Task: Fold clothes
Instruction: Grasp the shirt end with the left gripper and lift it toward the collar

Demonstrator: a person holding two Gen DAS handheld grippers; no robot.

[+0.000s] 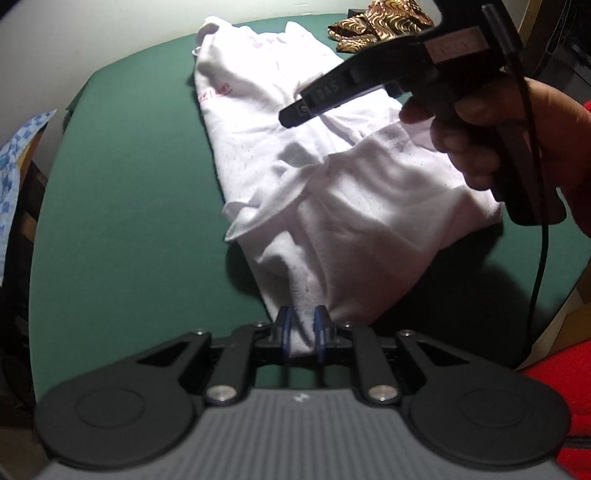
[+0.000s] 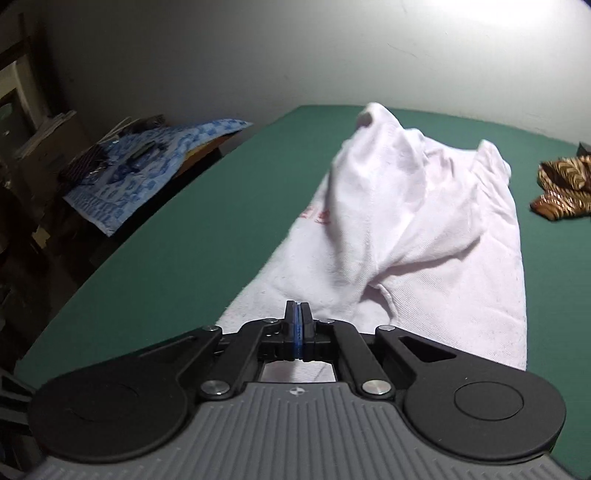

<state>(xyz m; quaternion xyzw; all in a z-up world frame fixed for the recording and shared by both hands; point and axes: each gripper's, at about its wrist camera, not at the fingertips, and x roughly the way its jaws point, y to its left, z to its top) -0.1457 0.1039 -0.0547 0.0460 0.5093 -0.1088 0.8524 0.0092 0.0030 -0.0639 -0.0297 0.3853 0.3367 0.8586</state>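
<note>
Blue-padded and close to the lens, the left gripper (image 1: 302,330) has its jaws nearly closed on a bunched near edge of the white T-shirt (image 1: 332,173), the cloth pinched between the pads and drawn up into a small peak. In the right wrist view the right gripper (image 2: 297,328) is fully closed, pad against pad, with nothing visible between them; it hovers over the shirt's near end, and the left view shows it above the cloth's middle, carried by a hand (image 1: 517,147) in a red sleeve (image 1: 561,398).

One shirt lies lengthwise on the green table (image 1: 129,221), partly folded in on itself and rumpled, with some red print (image 1: 216,92) along its left edge. It looks like thin, soft cotton: light, limp, not slippery, sure to sag and crease wherever it is lifted, so it is best taken by a hem or corner, both hands pulling apart to keep the edge taut. Which part of the shirt the left pads hold is hard to say, probably the bottom hem.

By count: one white shirt, one brown-and-gold patterned cloth (image 1: 376,27) at the table's far right, well apart from the shirt, one blue-and-white patterned cloth (image 2: 147,166) off the table to the left, and two grippers.
</note>
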